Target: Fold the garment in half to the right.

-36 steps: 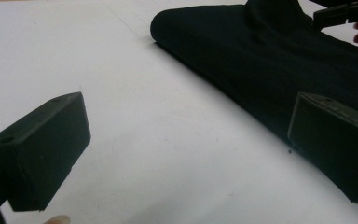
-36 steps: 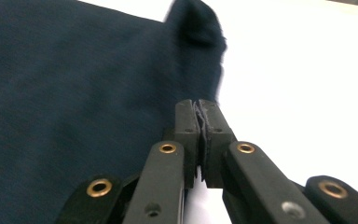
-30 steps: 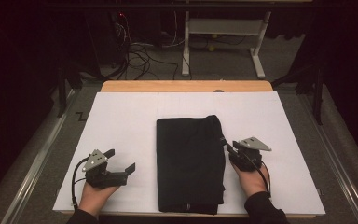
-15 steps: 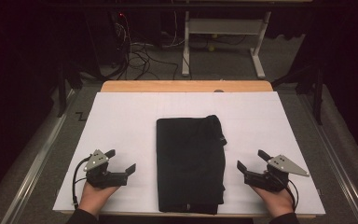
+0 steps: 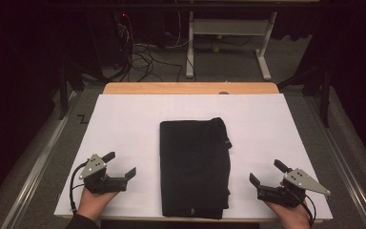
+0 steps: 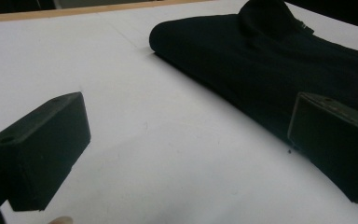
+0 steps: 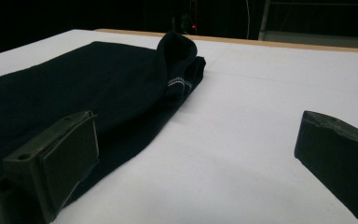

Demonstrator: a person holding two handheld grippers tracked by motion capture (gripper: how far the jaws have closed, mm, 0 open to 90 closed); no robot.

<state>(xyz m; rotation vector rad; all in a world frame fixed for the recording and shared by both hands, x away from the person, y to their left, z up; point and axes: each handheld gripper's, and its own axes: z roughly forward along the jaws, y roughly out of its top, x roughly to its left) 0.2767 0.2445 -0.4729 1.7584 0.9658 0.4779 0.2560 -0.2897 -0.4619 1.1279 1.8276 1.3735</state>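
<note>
A black garment (image 5: 194,167) lies folded into a tall rectangle in the middle of the white sheet (image 5: 124,124); a raised fold with a small label sits at its far right corner (image 5: 221,129). My left gripper (image 5: 120,164) rests open on the sheet left of the garment, apart from it, with bare sheet between its jaws (image 6: 186,140). My right gripper (image 5: 267,172) stands open to the right of the garment, near the front edge. Its jaws have just been opening and nothing is between them (image 7: 198,154). The garment (image 7: 88,84) lies beyond its left jaw.
The white sheet covers a wooden table whose far edge (image 5: 190,88) shows as a tan strip. Behind the table are floor cables (image 5: 143,52) and a white desk frame (image 5: 228,33). Bare sheet lies on both sides of the garment and beyond it.
My right gripper let go of the garment's right edge, opened, and moved right and toward the front edge. The left gripper and the garment stayed put.
</note>
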